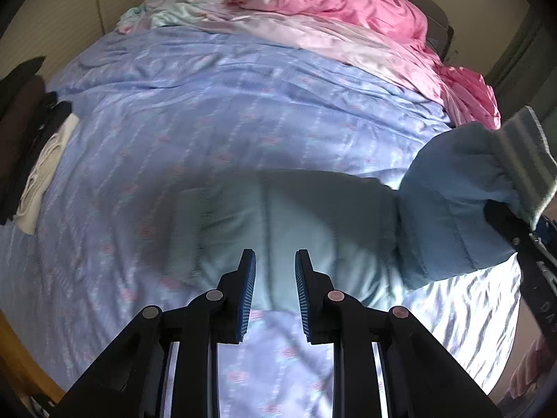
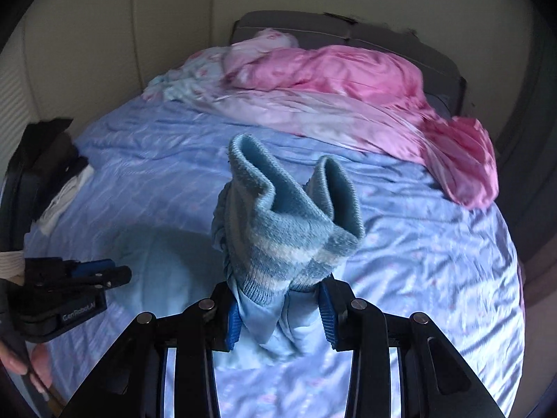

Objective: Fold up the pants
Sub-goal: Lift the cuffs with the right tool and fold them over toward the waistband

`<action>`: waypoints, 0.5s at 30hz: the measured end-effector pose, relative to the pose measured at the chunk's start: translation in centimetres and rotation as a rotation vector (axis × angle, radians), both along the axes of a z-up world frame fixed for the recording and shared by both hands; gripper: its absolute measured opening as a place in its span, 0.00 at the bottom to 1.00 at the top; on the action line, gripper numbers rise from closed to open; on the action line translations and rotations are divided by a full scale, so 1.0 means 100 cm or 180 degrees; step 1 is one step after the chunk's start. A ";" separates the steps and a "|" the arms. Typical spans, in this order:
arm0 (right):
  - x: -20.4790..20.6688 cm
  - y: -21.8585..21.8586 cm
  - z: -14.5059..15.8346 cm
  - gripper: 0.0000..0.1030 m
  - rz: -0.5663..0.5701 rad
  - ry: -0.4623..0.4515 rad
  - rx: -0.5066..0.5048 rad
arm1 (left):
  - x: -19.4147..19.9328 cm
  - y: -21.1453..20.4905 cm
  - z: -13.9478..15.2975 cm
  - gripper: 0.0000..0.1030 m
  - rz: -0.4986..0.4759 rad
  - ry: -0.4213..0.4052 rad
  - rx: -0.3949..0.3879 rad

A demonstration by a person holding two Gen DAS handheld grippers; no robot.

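Note:
Light blue pants (image 1: 299, 223) lie flat on the blue patterned bedsheet (image 1: 209, 111), with one end lifted at the right (image 1: 452, 202). My left gripper (image 1: 275, 261) is open and empty, hovering just above the near edge of the pants. My right gripper (image 2: 278, 299) is shut on the pants' ribbed striped cuff (image 2: 285, 230) and holds that end up above the bed. The right gripper also shows in the left wrist view at the far right (image 1: 522, 240). The left gripper shows in the right wrist view at the left (image 2: 87, 275).
A pink quilt (image 1: 348, 7) is bunched at the head of the bed and along its right side. Folded dark and white clothes (image 1: 38, 160) lie at the bed's left edge. A wall (image 2: 104, 35) runs along the left of the bed.

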State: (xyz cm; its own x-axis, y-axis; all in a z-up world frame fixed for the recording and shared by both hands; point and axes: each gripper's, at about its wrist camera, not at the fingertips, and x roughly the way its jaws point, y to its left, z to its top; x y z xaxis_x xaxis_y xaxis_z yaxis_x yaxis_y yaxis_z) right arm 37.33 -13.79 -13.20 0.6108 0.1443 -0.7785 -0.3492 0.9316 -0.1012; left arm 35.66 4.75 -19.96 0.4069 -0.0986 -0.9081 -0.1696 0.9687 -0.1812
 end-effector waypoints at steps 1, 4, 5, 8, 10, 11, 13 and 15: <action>-0.002 0.011 -0.002 0.36 0.0032 0.0018 -0.0040 | -0.003 0.009 0.000 0.22 0.0014 0.0000 0.0009; -0.007 0.040 -0.007 0.36 0.0107 0.0054 -0.0135 | -0.010 0.034 0.001 0.22 0.0049 -0.0050 0.0055; -0.009 0.051 -0.009 0.35 0.0134 0.0070 -0.0153 | -0.011 0.039 0.001 0.22 0.0056 -0.0052 0.0067; -0.013 0.077 -0.015 0.35 0.0187 0.0097 -0.0227 | -0.011 0.061 -0.004 0.22 0.0044 -0.0026 0.0039; -0.015 0.094 -0.021 0.35 0.0229 0.0107 -0.0290 | -0.010 0.074 -0.006 0.22 0.0023 -0.0029 0.0050; -0.015 0.103 -0.025 0.35 0.0253 0.0119 -0.0325 | -0.010 0.079 -0.007 0.22 0.0017 -0.0033 0.0044; -0.016 0.117 -0.033 0.35 0.0288 0.0144 -0.0391 | -0.009 0.092 -0.012 0.22 0.0013 -0.0019 0.0038; -0.014 0.132 -0.042 0.35 0.0322 0.0176 -0.0468 | -0.008 0.102 -0.016 0.22 0.0010 -0.0002 0.0034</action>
State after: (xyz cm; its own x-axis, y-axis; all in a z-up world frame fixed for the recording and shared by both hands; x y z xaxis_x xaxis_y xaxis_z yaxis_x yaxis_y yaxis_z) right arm 35.93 -0.62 -17.39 0.5546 0.0851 -0.8277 -0.4492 0.8680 -0.2117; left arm 34.88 14.97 -21.56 0.4079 -0.0877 -0.9088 -0.1727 0.9700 -0.1711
